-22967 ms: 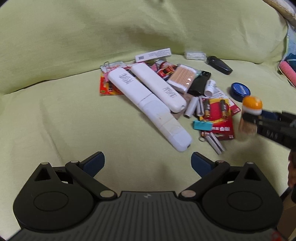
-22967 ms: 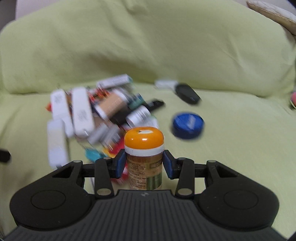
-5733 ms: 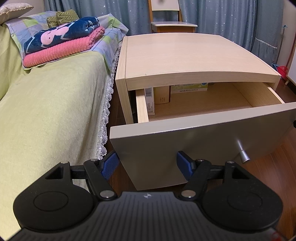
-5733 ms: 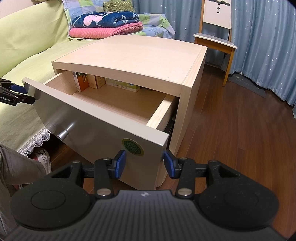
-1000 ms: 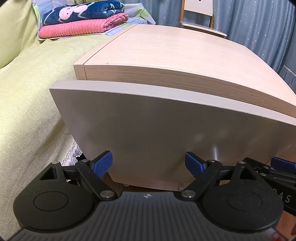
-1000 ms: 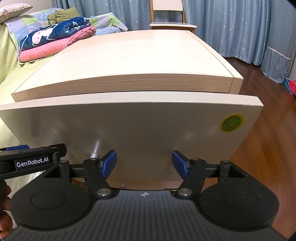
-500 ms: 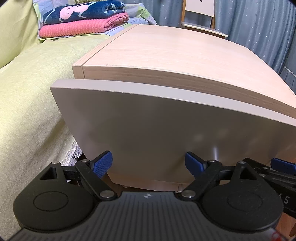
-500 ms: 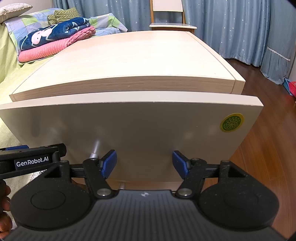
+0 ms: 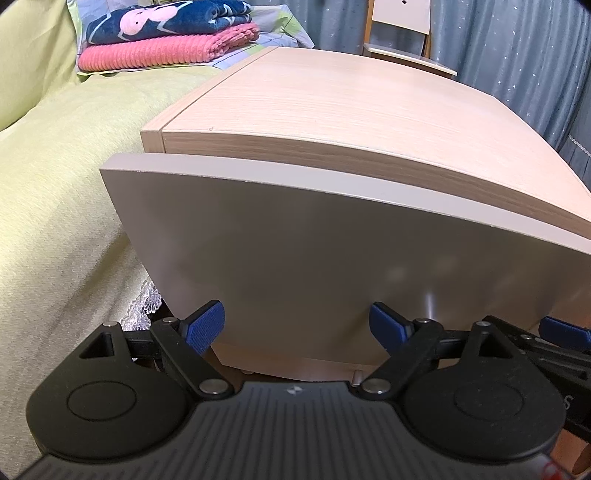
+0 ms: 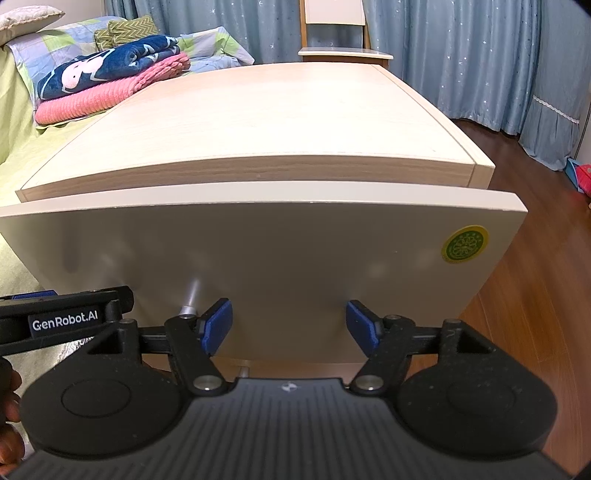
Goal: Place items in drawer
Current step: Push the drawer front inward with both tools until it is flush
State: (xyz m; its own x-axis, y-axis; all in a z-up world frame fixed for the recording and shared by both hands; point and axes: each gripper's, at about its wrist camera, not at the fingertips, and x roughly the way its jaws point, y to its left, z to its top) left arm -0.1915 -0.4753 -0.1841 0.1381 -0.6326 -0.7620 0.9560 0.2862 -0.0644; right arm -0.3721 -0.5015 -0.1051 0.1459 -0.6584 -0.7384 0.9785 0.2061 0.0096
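Note:
The grey drawer front (image 9: 314, 251) (image 10: 258, 251) stands almost flush under the pale wooden cabinet top (image 9: 332, 110) (image 10: 258, 122), with only a thin gap left. Its inside is hidden. My left gripper (image 9: 297, 325) is open and empty, its blue pads close to the lower edge of the drawer front. My right gripper (image 10: 288, 326) is also open and empty at the same lower edge. A small metal knob (image 10: 187, 308) sits just left of the right gripper's left pad. The right gripper shows in the left wrist view at the lower right, and the left gripper's black body (image 10: 62, 321) shows in the right wrist view.
A yellow-green sofa cover (image 9: 55, 192) with a lace hem lies left of the cabinet. Folded pink and navy blankets (image 9: 166, 33) (image 10: 107, 81) rest behind. A chair (image 10: 340, 40) and blue curtains (image 10: 461, 55) stand beyond. Brown wood floor (image 10: 535, 295) runs to the right. A round green sticker (image 10: 464, 244) marks the drawer front.
The drawer front has slid a little further in under the cabinet top, narrowing the gap. Both grippers have stayed open at its lower edge.

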